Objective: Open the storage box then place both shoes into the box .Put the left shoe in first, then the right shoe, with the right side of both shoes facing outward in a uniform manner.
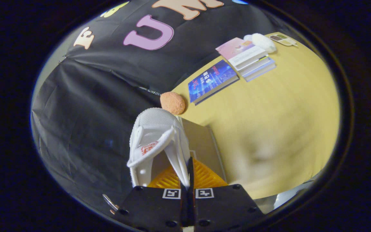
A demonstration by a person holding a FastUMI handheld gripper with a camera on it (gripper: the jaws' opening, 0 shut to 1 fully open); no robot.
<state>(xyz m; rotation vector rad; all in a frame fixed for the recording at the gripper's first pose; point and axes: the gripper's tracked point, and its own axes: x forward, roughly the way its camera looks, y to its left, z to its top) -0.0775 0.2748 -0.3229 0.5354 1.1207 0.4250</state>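
Note:
A white sneaker (155,141) with a red tongue label hangs in the air, toe pointing away from me, lifted off the yellow table (279,129). My gripper (188,185) is shut on the sneaker's collar edge, the two fingers pressed together on the thin white rim. The shoe's orange insole (201,178) shows just ahead of the fingers. Behind the shoe lies a tan flat panel (204,145), apparently the storage box or its lid; I cannot tell whether it stands open.
An orange fuzzy ball (172,102) rests at the table's edge beyond the shoe. Farther off lie a blue book (212,80), a stack of books (248,58), a white fluffy thing (263,42) and a small palette (282,39). A white object (290,195) sits near me.

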